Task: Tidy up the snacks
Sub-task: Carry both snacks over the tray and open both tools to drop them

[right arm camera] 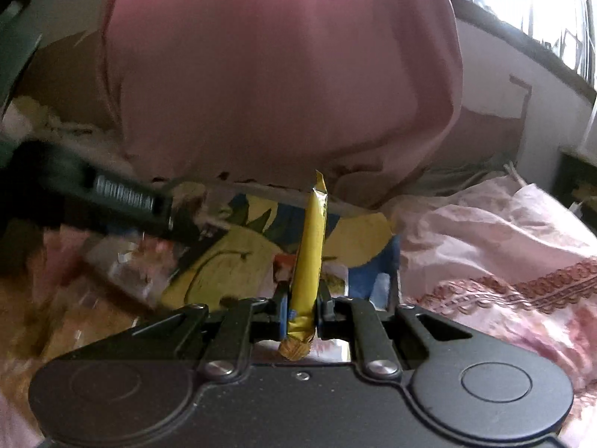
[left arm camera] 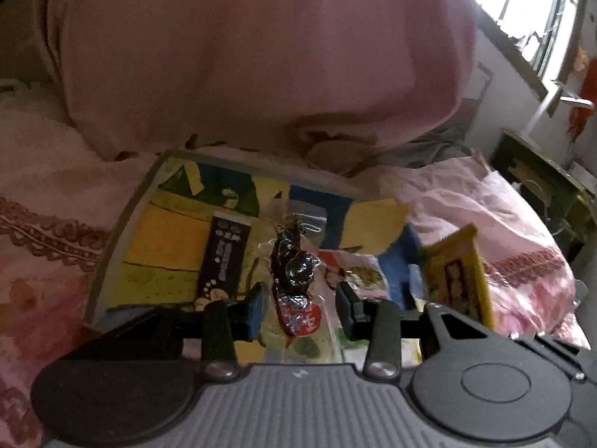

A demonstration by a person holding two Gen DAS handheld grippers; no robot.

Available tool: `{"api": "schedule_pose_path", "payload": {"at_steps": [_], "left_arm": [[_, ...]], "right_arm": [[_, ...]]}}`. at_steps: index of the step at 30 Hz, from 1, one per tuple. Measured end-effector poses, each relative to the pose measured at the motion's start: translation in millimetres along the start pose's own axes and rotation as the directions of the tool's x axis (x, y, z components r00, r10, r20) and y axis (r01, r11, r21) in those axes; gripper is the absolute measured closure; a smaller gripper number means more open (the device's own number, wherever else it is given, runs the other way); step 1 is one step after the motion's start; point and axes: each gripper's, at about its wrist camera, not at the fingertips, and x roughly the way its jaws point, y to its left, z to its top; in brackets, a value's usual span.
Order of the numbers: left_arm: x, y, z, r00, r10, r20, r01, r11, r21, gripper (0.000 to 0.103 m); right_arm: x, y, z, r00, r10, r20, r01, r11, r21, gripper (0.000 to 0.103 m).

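Note:
My left gripper [left arm camera: 301, 310] is open, its blue pads either side of a clear-wrapped dark snack with a red label [left arm camera: 294, 272], not touching it. That snack lies over a colourful box lid or tray [left arm camera: 164, 239] on the bed, beside a black snack bar [left arm camera: 224, 261] and a white printed packet [left arm camera: 358, 272]. My right gripper [right arm camera: 303, 310] is shut on a yellow snack stick [right arm camera: 309, 257], held edge-on above the same tray [right arm camera: 231, 257]. The yellow pack also shows at right in the left wrist view [left arm camera: 459, 280].
Pink lace-trimmed bedding [left arm camera: 503, 231] surrounds the tray. The person's pink shirt [left arm camera: 261, 56] fills the upper view. A dark cabinet [left arm camera: 537, 179] and a window stand at right. The left gripper's body [right arm camera: 112, 190] crosses the right wrist view at left.

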Motion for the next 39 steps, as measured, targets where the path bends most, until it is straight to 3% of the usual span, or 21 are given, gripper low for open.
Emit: {"api": "schedule_pose_path", "payload": {"at_steps": [6, 15, 30, 35, 39], "left_arm": [[28, 22, 8, 1.0, 0.017, 0.021, -0.017, 1.0, -0.012, 0.06], [54, 29, 0, 1.0, 0.02, 0.006, -0.02, 1.0, 0.013, 0.06], [68, 20, -14, 0.997, 0.037, -0.065, -0.035, 0.999, 0.039, 0.057], [68, 18, -18, 0.996, 0.041, -0.078, -0.038, 0.999, 0.039, 0.057], [63, 15, -18, 0.997, 0.031, -0.071, -0.029, 0.999, 0.036, 0.047]], "right_arm": [[45, 2, 14, 0.998, 0.042, -0.039, -0.04, 0.998, 0.04, 0.089], [77, 7, 3, 0.991, 0.065, -0.114, -0.057, 0.996, 0.073, 0.089], [86, -6, -8, 0.981, 0.065, -0.181, -0.042, 0.991, 0.131, 0.084], [84, -12, -9, 0.98, 0.058, -0.19, -0.03, 0.989, 0.143, 0.077], [79, -17, -9, 0.979, 0.04, -0.198, -0.011, 0.989, 0.146, 0.069]]}}
